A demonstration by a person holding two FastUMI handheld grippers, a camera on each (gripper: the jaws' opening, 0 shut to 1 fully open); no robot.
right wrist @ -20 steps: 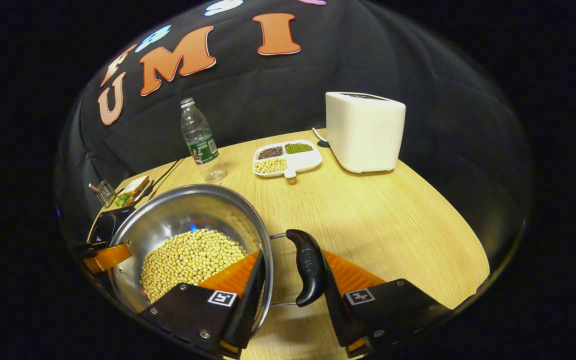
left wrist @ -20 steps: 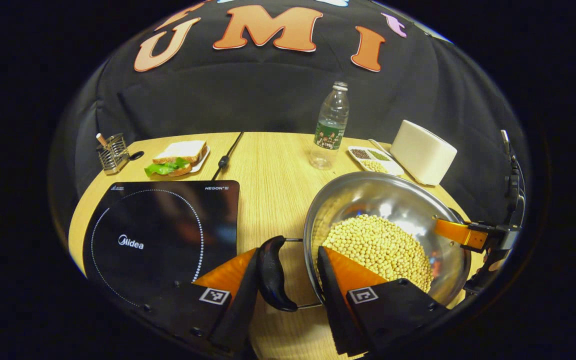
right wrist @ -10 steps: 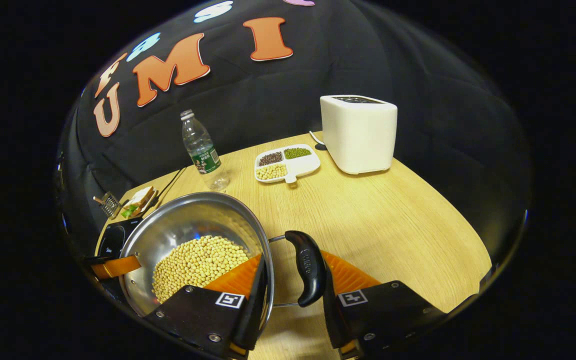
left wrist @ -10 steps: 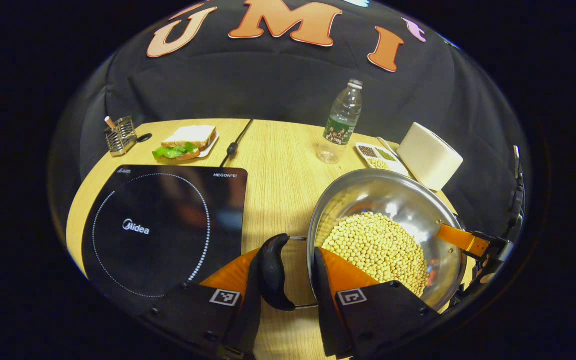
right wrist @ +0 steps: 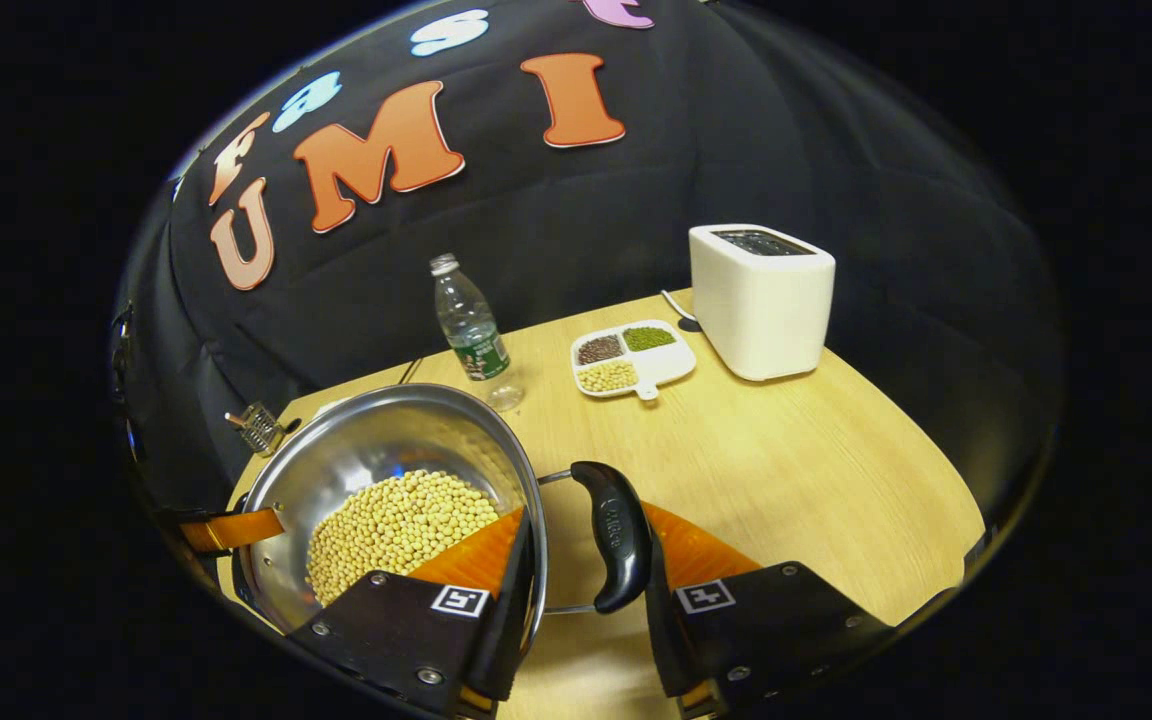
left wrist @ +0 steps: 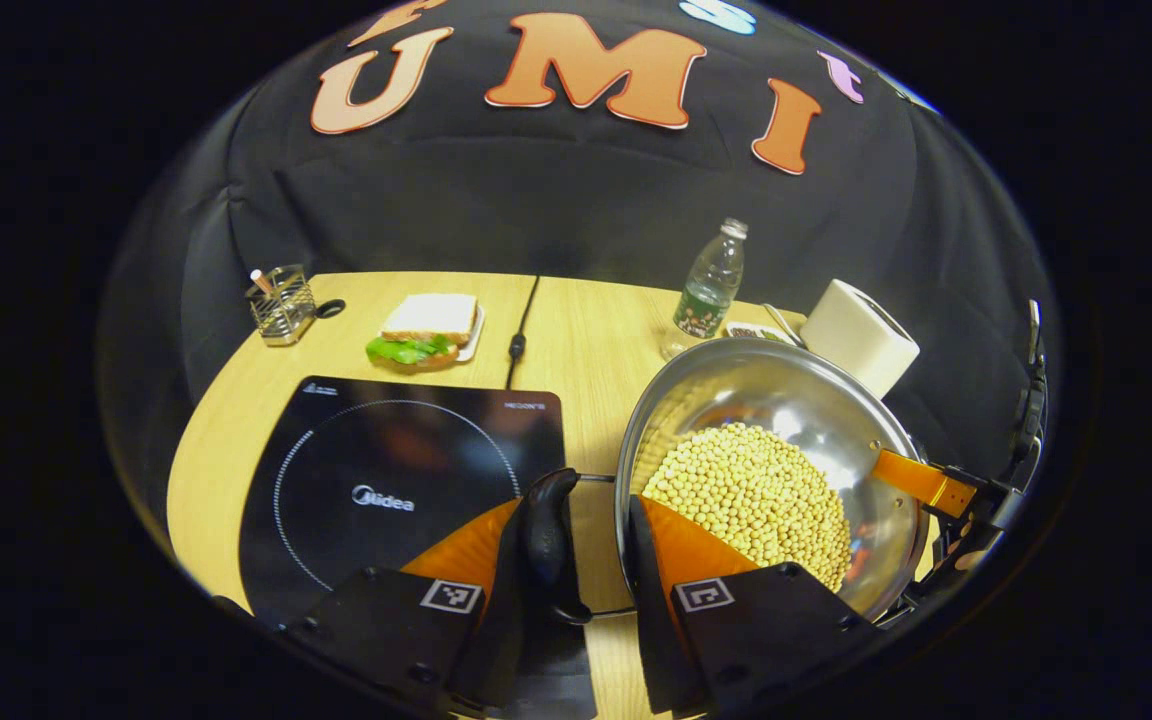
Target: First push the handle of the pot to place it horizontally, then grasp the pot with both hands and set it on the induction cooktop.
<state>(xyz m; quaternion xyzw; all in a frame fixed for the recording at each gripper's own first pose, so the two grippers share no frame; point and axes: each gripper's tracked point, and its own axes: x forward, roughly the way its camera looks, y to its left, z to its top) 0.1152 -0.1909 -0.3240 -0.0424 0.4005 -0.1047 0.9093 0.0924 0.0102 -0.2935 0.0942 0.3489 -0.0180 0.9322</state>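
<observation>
- Left gripper view: the left gripper [left wrist: 581, 560] is closed down on the pot's [left wrist: 796, 400] left side, one finger outside against the black side handle [left wrist: 548, 535], the other inside the rim over the soybeans [left wrist: 751, 495].
- The steel pot sits at the right of this view, with the beans heaped on its bottom.
- The pot's left handle hangs over the right edge of the black induction cooktop [left wrist: 386, 480], which lies on the table [left wrist: 586, 340] to the left; whether the pot is touching the table cannot be told.
- At the pot's far right rim the right gripper [left wrist: 926, 485] grips the other side.
- Far on the table stand a wire holder [left wrist: 281, 305], a sandwich [left wrist: 426, 330] on a small plate, a black cable [left wrist: 521, 330], a water bottle [left wrist: 711, 290] and a white toaster [left wrist: 856, 335].
- Right gripper view: the right gripper [right wrist: 586, 560] is clamped the same way on the pot's [right wrist: 376, 440] right side, one finger inside the rim by the soybeans [right wrist: 401, 525], the other outside against the black handle [right wrist: 616, 535], which lies level.
- The left gripper's finger [right wrist: 231, 530] holds the opposite rim at the left edge.
- Beyond the pot on the table [right wrist: 786, 470] are the water bottle [right wrist: 471, 330], a divided dish [right wrist: 633, 357] of beans and grains, and the toaster [right wrist: 761, 300] far right.
</observation>
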